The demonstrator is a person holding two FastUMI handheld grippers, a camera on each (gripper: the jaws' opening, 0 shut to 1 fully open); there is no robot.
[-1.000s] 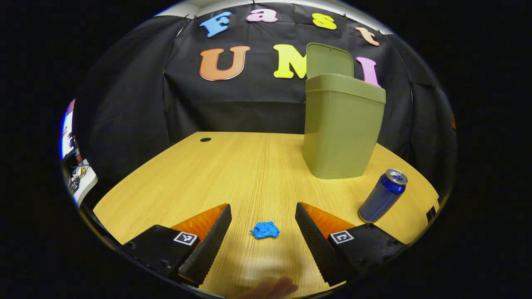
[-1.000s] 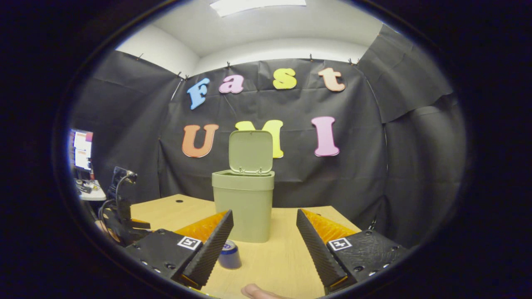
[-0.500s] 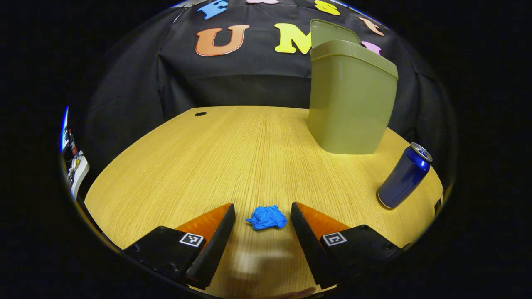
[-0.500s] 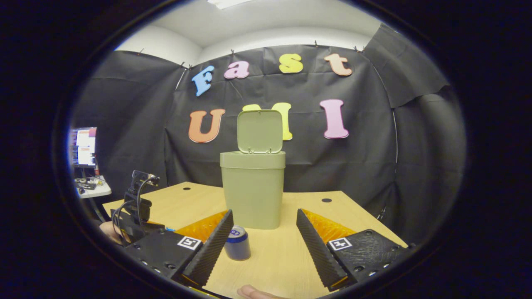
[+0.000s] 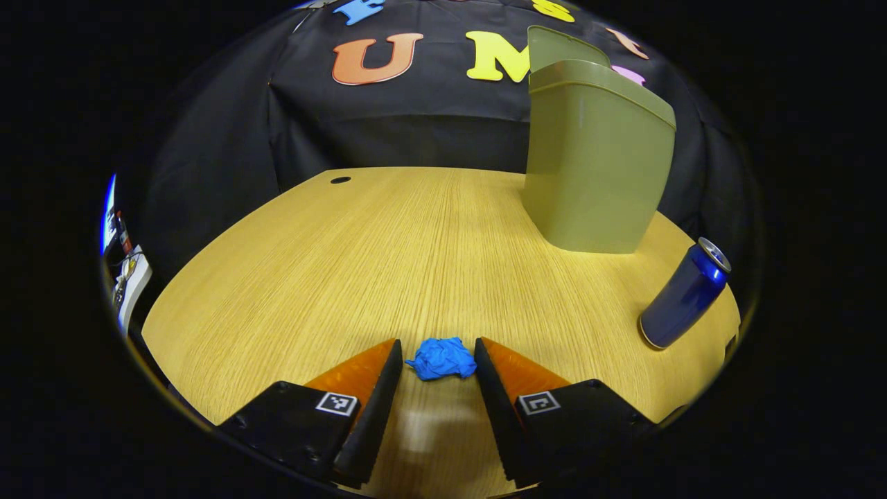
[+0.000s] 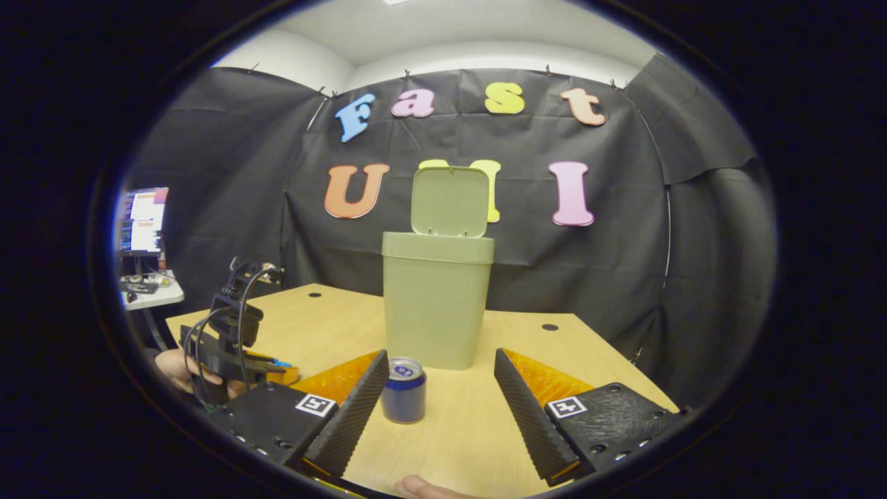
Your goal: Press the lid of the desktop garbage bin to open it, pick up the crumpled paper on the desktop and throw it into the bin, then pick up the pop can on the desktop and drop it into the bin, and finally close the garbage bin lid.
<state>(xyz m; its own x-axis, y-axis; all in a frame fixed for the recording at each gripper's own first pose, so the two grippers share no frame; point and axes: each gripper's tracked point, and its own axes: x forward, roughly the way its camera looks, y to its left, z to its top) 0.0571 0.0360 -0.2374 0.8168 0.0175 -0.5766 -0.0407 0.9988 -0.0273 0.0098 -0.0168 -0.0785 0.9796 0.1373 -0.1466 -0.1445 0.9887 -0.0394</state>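
While the left gripper [image 5: 439, 360] has its jaws released, narrowed around the crumpled paper [image 5: 441, 357] lying between their tips on the counter [image 5: 388, 256], the light, springy blue wad could squirt forward if one side touches first. Right gripper [image 6: 441, 395] jaws gape wide, empty, the smooth cylindrical pop can [image 6: 404, 389] standing just ahead. Beyond waits the matte plastic bin [image 6: 436, 305], lid [image 6: 450, 201] upright.

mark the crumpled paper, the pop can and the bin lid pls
crumpled paper [image 5: 441, 358], left gripper view, middle of the wad.
pop can [image 6: 403, 400], right gripper view, side wall.
bin lid [image 6: 450, 201], right gripper view, inner face of the raised lid.
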